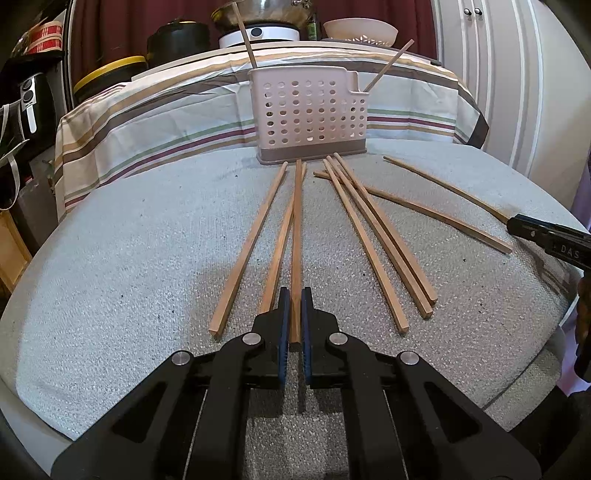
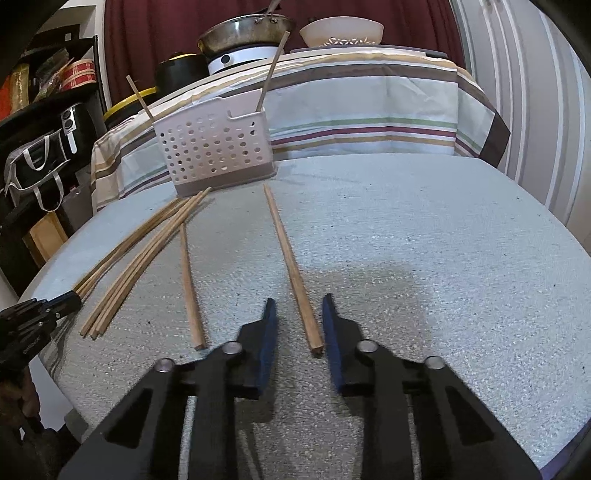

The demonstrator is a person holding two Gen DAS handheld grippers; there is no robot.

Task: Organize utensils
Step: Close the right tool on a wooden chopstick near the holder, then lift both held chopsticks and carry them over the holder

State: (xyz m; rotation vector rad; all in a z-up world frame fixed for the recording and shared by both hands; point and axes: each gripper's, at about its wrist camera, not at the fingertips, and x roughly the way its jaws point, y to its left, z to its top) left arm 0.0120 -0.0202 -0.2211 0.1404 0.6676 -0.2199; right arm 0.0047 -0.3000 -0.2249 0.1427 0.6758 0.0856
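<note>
Several wooden chopsticks lie on the grey table mat [image 1: 129, 258] in front of a pink perforated utensil holder [image 1: 308, 114], which holds two sticks upright. My left gripper [image 1: 294, 299] is shut on one chopstick [image 1: 296, 236] at its near end. In the right wrist view my right gripper [image 2: 298, 310] is open, its jaws on either side of the near end of a single chopstick [image 2: 291, 269] lying on the mat. Another chopstick [image 2: 190, 284] lies just left of it. The holder [image 2: 216, 146] stands at the far left. The left gripper [image 2: 40, 314] shows at the left edge.
A striped cloth [image 1: 166, 122] covers a raised surface behind the holder, with a pan [image 2: 245, 31], a white bowl [image 2: 341, 31] and dark pots on it. A bundle of chopsticks [image 2: 136, 258] lies left of the right gripper. Shelves with bags stand at the far left.
</note>
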